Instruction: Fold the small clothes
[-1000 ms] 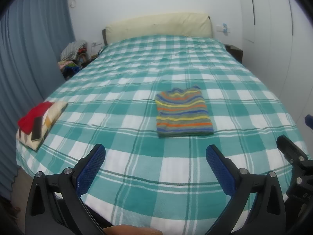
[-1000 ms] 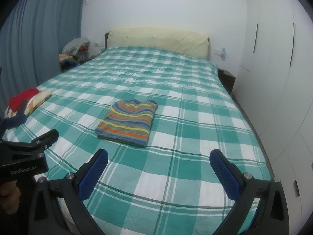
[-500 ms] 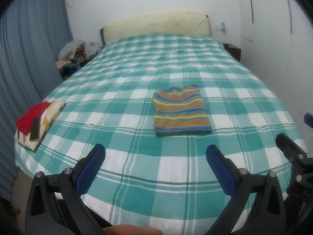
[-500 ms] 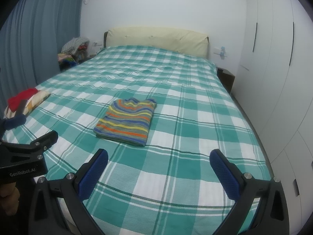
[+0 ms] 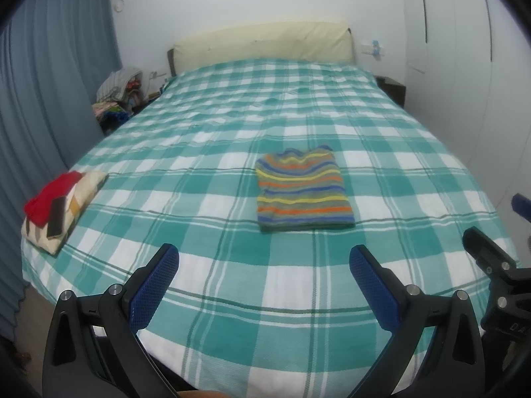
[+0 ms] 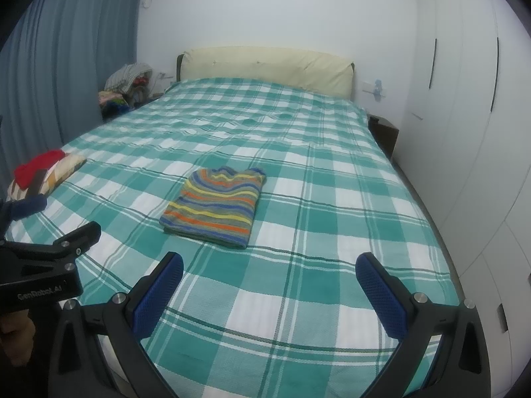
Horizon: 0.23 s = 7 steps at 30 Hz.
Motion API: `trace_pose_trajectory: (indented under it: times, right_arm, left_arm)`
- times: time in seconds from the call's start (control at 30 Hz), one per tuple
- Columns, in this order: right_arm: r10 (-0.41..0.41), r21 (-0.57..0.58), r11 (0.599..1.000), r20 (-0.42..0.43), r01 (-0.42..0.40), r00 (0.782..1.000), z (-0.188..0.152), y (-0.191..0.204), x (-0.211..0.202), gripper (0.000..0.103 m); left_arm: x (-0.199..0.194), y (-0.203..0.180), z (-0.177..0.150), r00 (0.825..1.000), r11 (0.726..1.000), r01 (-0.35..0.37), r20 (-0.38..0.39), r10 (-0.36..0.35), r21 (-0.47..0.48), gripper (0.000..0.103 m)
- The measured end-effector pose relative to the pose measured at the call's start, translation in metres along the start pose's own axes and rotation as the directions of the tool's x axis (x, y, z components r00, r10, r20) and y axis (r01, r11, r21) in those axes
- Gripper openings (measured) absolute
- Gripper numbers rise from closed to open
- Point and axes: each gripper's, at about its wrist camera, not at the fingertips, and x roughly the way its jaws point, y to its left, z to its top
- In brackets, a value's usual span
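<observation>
The striped shirt (image 5: 302, 189) lies folded mid-bed (image 5: 212, 298), toward the foot edge. Left gripper (image 5: 264, 273) and right gripper (image 6: 269, 282) gape wide, empty, hovering there; retreat level, avoiding snagging the fold.

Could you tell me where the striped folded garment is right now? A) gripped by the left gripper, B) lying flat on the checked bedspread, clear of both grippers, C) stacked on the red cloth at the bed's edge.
B: the striped garment lies on the bedspread, both grippers open and short of it.
</observation>
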Motion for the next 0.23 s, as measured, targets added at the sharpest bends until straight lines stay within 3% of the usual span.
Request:
trace_pose_trajectory:
  times: [0.23]
  right_arm:
    - [-0.002, 0.000, 1.000, -0.001, 0.002, 1.000, -0.0004, -0.0014, 0.0006, 0.102]
  left_arm:
    - [-0.0022, 0.0076, 0.0025, 1.000, 1.000, -0.019, 0.011, 0.019, -0.019, 0.103]
